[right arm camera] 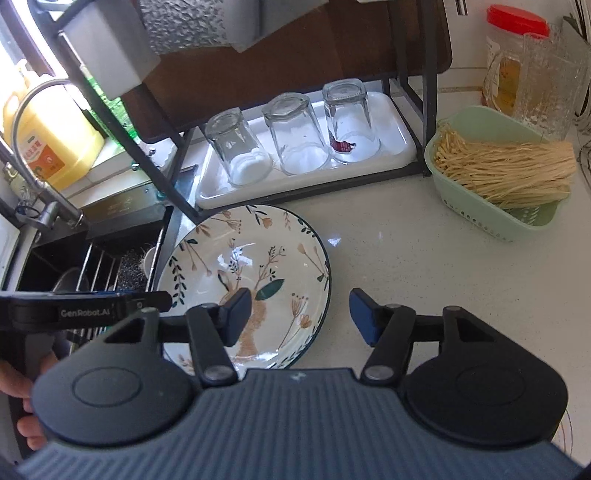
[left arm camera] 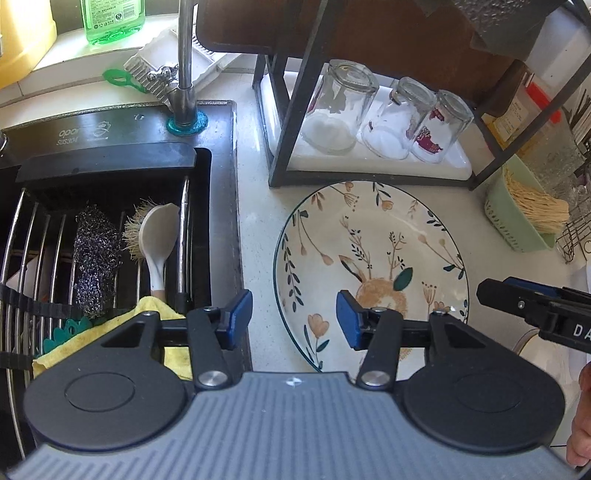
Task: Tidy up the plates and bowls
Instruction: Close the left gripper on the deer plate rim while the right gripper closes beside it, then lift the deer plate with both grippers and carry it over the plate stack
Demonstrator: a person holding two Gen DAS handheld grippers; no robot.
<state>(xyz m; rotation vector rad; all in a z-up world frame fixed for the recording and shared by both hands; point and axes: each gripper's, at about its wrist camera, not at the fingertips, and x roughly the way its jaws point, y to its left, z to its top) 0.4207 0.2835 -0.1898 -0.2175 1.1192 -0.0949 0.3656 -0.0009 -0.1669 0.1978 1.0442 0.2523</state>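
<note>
The white surface (right arm camera: 406, 258) runs beside a dark sink (left arm camera: 110, 155), with a black rack (right arm camera: 424, 110) standing at the back. A flowery plate (left arm camera: 369, 251) lies flat on the surface, between the sink and a green basket (right arm camera: 491, 218), just in front of the rack.

The left hand-held gripper (left arm camera: 293, 317) hangs over the plate's left rim. Its jaws stand partly open and hold nothing; one blue pad is over the plate, the other over the strip beside the sink. The right hand-held gripper (right arm camera: 301, 314) hangs over the plate's right rim, also partly open and empty, with one pad above the plate and one above bare surface.

The left view looks down into the sink: a wire rack, a steel scrubber (left arm camera: 94, 258), a brush (left arm camera: 155, 240) and a yellow cloth (left arm camera: 147, 314). It also shows a green bottle (left arm camera: 110, 18) on the sill.

The right view shows the basket full of pale sticks, a jar with a red lid (right arm camera: 517, 55) and a yellow bottle (right arm camera: 48, 140).

Both views show three glasses (right arm camera: 295, 136) upside down on a white tray (right arm camera: 391, 155).
</note>
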